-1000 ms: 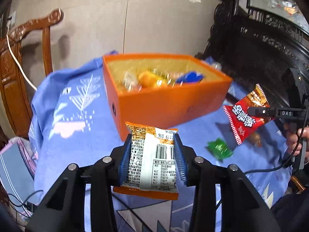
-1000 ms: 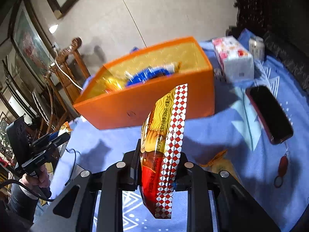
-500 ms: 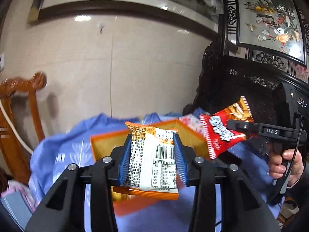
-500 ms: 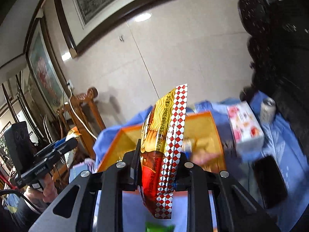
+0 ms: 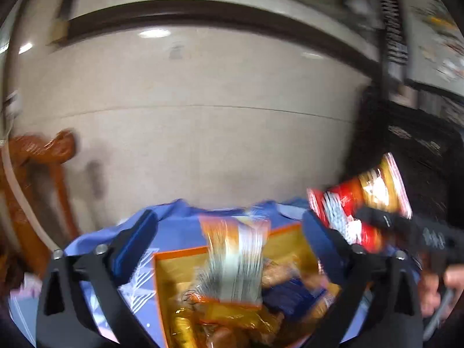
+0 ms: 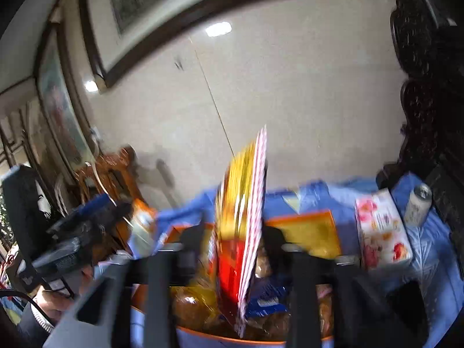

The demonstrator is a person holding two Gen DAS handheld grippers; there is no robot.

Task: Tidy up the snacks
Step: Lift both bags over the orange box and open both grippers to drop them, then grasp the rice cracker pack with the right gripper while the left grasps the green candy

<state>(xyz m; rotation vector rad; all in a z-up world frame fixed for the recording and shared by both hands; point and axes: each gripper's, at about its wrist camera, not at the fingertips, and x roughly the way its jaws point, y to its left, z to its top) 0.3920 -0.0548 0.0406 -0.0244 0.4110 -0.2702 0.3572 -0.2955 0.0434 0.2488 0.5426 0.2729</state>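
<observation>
Your left gripper (image 5: 232, 233) has just been opening, and its jaws stand wide apart over the orange box (image 5: 185, 253). The blue pads (image 5: 136, 242) touch nothing. The orange-and-white snack packet (image 5: 235, 261) sits between the jaws, clear of both pads and streaked by motion blur, above the box interior.

Your right gripper (image 6: 237, 246) has also just been opening. Its jaws are parted, and the red-and-yellow checkered packet (image 6: 243, 220) stands on edge between them, leaning slightly, with a gap to each finger. Its lower corner reaches down among the snacks already in the box. In the left wrist view the same packet (image 5: 359, 200) shows at the right, ahead of the right gripper's dark body.

The box rests on the blue tablecloth (image 5: 174, 217) and holds several wrapped snacks, among them a blue packet (image 6: 266, 298) and golden wrappers (image 5: 185, 327).

To the right of the box, in the right wrist view, note a flowered tissue pack (image 6: 380, 229) and, beyond it, a can (image 6: 417, 203). A carved wooden chair (image 5: 37, 179) stands at the left against the pale wall. Both views are blurred; finer detail cannot be read.
</observation>
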